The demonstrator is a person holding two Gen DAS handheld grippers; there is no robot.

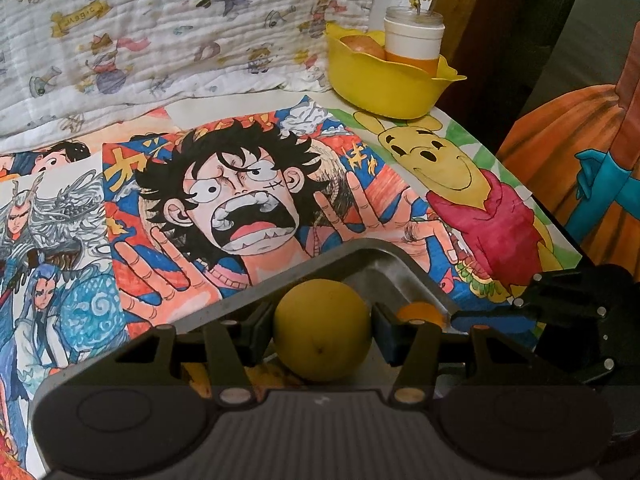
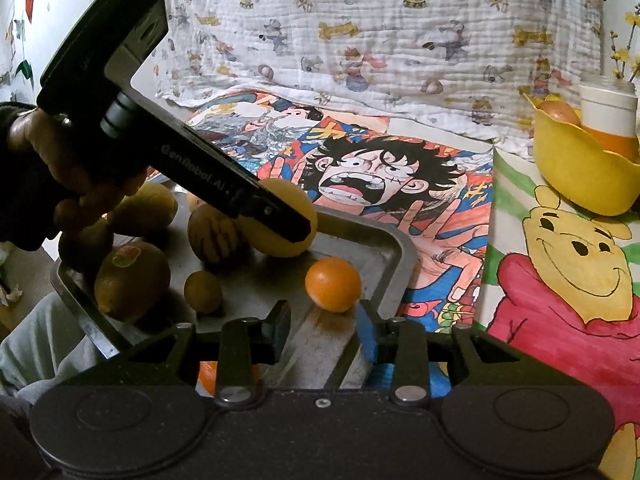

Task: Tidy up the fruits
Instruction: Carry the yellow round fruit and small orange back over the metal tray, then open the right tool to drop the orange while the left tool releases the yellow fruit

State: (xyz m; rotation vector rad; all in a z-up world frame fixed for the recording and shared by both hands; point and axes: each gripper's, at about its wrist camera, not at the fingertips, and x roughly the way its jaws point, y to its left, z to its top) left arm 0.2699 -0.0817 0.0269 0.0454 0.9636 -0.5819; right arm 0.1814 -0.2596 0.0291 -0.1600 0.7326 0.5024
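A round yellow fruit (image 1: 322,332) sits at the far corner of a metal tray (image 1: 372,256), and my left gripper (image 1: 322,330) is shut on it, one pad against each side. In the right wrist view a black finger crosses that same yellow fruit (image 2: 298,246). A small orange (image 2: 333,284) lies on the tray just ahead of my right gripper (image 2: 324,316). Its fingers stand open to either side of the orange without touching it. Several brownish-yellow fruits (image 2: 132,280) lie at the tray's left.
A yellow bowl (image 2: 580,184) stands at the table's back right, holding a reddish fruit (image 2: 558,112) and a jar (image 2: 608,116) with a flower sprig. Coloured drawings (image 1: 240,200) cover the table. A patterned cloth (image 1: 160,40) hangs behind. A hand (image 2: 60,160) holds the left gripper.
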